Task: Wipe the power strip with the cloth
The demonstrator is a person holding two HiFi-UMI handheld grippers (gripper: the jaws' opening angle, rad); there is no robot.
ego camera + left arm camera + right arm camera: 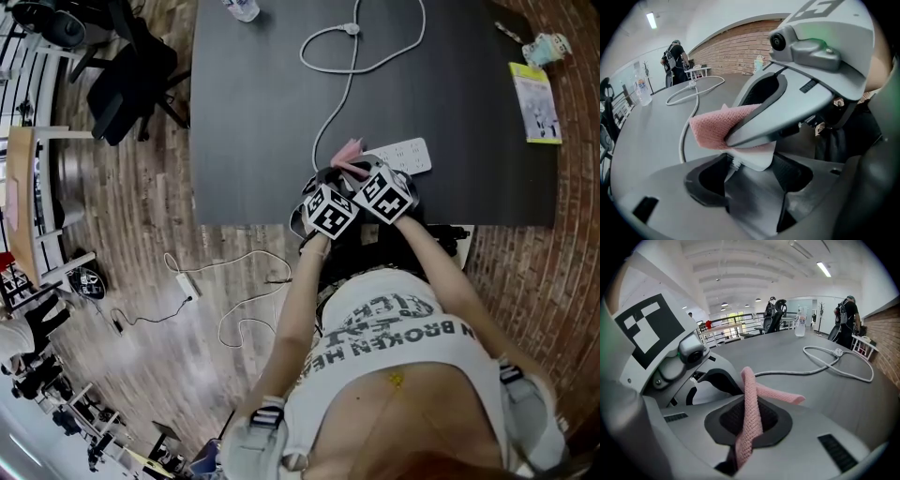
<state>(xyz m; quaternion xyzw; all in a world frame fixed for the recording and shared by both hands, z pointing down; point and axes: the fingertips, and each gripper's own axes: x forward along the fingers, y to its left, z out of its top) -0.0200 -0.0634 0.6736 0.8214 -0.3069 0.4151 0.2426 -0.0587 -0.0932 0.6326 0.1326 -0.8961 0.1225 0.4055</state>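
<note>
Low in the centre of the head view, at the near edge of the dark table, I bring both grippers together over the white power strip. My left gripper is closed on the strip's white end, where the cable leaves it, apparently to pin the strip so it does not slide under the rubbing. My right gripper is pressed together on the pink cloth, which runs up through its jaws as a folded band with a loose tail pointing forward. Held that way, the free part can be dragged along the strip's face. In the left gripper view the cloth sits at mid-frame, just above the strip's end, so the two grippers nearly touch. The rest of the strip extends to the right of them, uncovered. The cable loops away to its plug near the top centre. A bottle at the top edge and a yellow booklet at the right edge lie well apart from the work. I judge the wipe to be at the cable end, with the strip's length yet to cover.
</note>
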